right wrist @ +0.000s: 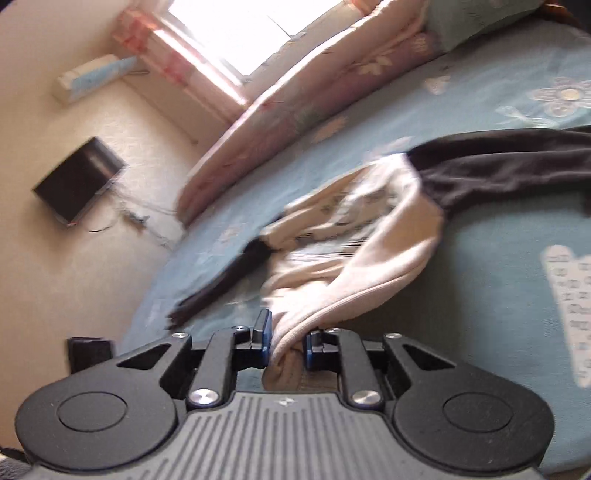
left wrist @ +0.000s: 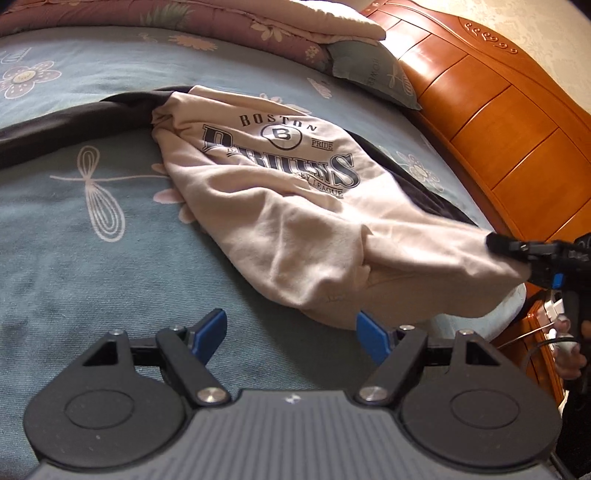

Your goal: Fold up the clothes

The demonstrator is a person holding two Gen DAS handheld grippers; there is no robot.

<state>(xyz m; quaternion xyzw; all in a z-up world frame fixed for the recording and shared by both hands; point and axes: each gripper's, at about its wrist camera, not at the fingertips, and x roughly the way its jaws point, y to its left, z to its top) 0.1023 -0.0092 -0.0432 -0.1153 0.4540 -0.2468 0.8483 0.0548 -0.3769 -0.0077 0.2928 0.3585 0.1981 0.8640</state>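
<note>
Right jaws seemingly clamp the shirt [right wrist: 369, 236] hem; left jaws apart, just short of it.

a folded floral quilt [left wrist: 258, 26] lies along the bed's far edge, a teal pillow [left wrist: 373, 70] beside it against the wooden headboard [left wrist: 498, 110].

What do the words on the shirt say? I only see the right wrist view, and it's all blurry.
Observer: The top line of the print on the beige shirt reads BOSTON.
Operator: Where's my left tool?
Observer: The left tool hovers open over the bedsheet at the shirt's near edge, with nothing between its fingers.
Operator: What's at the end of the bed?
Observer: An orange-brown wooden headboard with a pillow against it.
</note>
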